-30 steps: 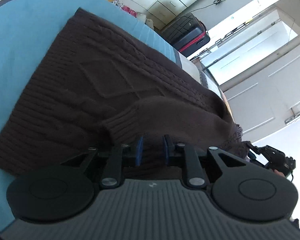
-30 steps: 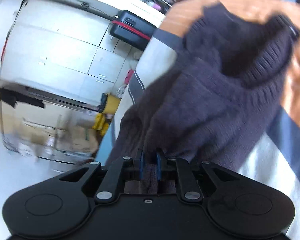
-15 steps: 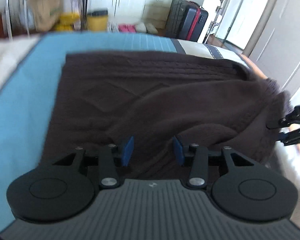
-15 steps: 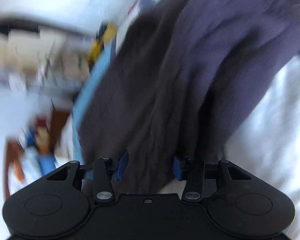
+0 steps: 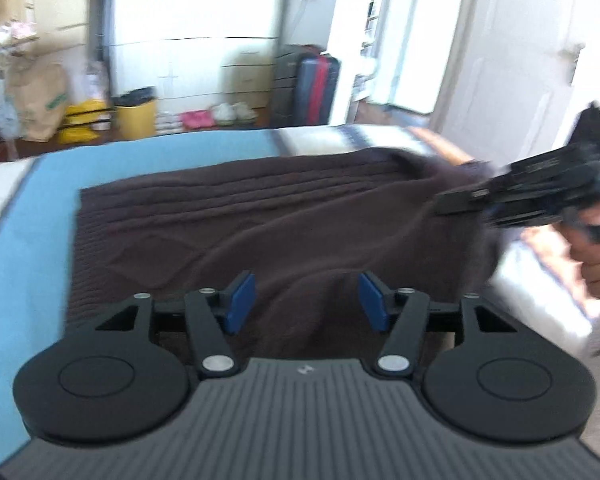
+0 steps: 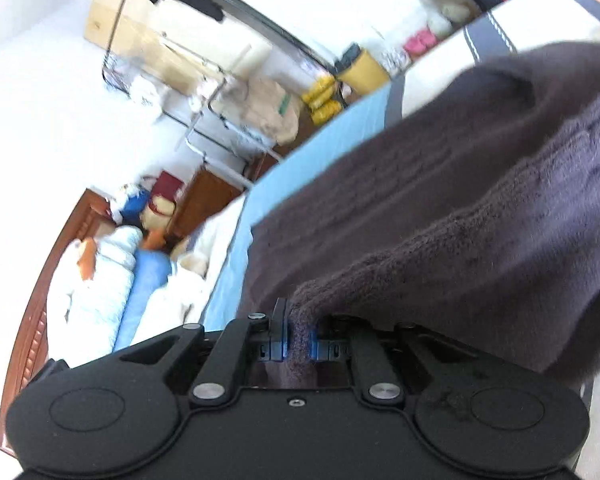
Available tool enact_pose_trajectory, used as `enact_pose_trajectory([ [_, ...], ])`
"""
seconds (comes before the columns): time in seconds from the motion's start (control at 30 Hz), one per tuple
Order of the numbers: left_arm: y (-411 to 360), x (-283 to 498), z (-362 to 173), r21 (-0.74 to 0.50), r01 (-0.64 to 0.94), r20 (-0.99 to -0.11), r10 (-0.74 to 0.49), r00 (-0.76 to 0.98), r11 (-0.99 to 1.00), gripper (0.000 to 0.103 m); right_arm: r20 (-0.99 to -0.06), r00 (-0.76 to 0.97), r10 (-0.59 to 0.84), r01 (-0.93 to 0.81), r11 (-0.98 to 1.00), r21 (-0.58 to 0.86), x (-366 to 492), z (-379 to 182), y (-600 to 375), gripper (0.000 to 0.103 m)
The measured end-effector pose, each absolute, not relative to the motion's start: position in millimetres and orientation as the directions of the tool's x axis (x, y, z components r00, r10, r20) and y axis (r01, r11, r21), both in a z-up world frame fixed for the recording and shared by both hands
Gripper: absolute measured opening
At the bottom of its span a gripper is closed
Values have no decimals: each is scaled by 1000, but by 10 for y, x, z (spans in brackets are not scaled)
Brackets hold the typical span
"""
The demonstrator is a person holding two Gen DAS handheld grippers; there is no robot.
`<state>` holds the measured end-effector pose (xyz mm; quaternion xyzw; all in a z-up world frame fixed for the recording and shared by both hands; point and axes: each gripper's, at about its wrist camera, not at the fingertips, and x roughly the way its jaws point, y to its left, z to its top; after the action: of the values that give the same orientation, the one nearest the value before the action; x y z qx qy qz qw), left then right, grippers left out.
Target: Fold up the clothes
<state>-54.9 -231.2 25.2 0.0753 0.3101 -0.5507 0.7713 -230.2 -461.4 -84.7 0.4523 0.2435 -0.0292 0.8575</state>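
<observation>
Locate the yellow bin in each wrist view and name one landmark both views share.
Left wrist: yellow bin stands on the floor beyond the bed, upper left.
Right wrist: yellow bin sits tilted, upper centre-right, past the bed's edge.
Shared landmark: the brown paper bag beside it.

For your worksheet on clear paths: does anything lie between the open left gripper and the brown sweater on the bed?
Nothing visible does. The left gripper stands open directly over the brown sweater, with only knit showing between its blue pads.

The right gripper (image 5: 540, 192) and the hand (image 5: 596, 256) holding it are blurry and cut off at the right edge. The sweater's (image 6: 460, 208) far end runs off the right edge of the right wrist view, and the stuff at the upper left is a blur.
</observation>
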Motion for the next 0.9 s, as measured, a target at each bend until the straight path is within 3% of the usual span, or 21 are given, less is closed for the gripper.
enact_pose_trajectory([
  [0.17,-2469,-807,155,-296,920,-545,-836,59,257,71,-446,885,133,273,626,730,-2185,-784,-4631,13],
  [0.3,-2701,-1157,-37,-155,964,-605,-792,79,214,76,-410,905,115,248,639,728,-2158,-744,-4609,13],
  [0.43,-2877,-1423,-234,127,966,-650,-716,254,226,78,-373,924,85,245,618,747,-2334,-734,-4700,13],
  [0.53,-2909,-1394,-296,215,929,-655,-662,365,300,77,-367,926,87,249,591,768,-2388,-746,-4745,13],
  [0.6,-2855,-1288,-273,170,922,-645,-667,372,349,60,-364,926,94,248,574,780,-2401,-766,-4766,13],
  [0.67,-2789,-1154,-185,98,922,-640,-686,346,374,9,-359,927,106,242,563,790,-2396,-786,-4782,13],
  [0.77,-2667,-1069,-37,27,923,-607,-728,320,383,9,-364,925,106,243,572,784,-2387,-780,-4776,13],
  [0.9,-2694,-1087,14,52,908,-573,-733,367,415,9,-375,921,104,248,585,772,-2374,-765,-4757,14],
])
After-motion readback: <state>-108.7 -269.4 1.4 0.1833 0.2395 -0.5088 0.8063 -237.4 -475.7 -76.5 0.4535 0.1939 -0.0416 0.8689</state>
